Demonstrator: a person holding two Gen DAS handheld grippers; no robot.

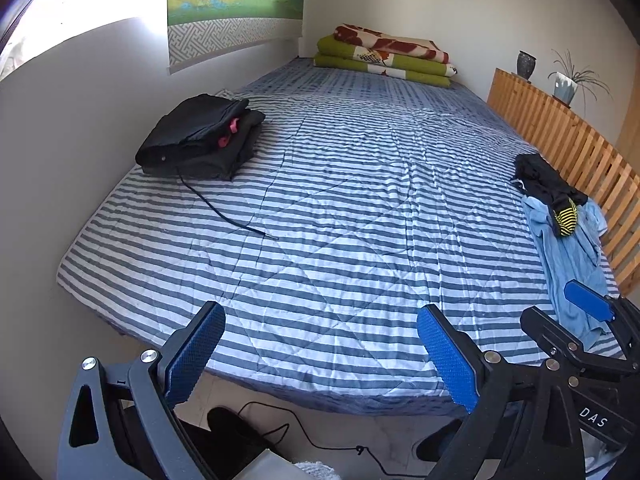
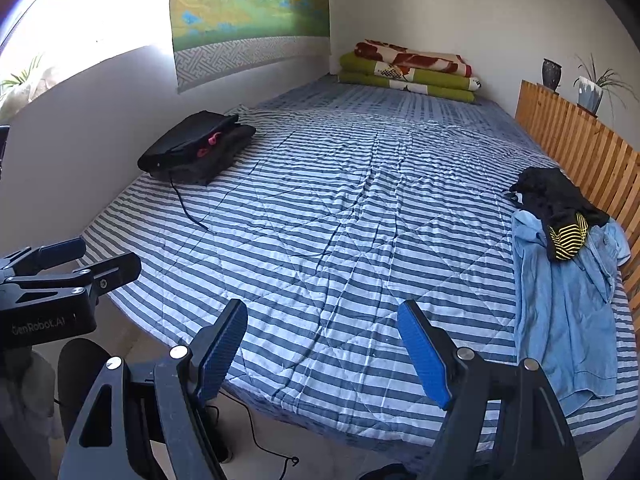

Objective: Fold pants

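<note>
With both sets of fingers [image 1: 320, 356] [image 2: 322, 354] spread empty above the bed [image 1: 320, 208], reach right and beyond them to the light-blue pants [image 2: 568, 304], pinching waistband corners, clearing the black garment [image 2: 556, 204].

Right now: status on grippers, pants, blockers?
Left gripper and right gripper open, empty, at bed edge. Unfolded clothes pile on right side, untouched. Folded black stack far left. Nothing blocking.

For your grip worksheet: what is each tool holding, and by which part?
Nothing is held. The left tool and right tool are both open and empty above the striped bed.
</note>
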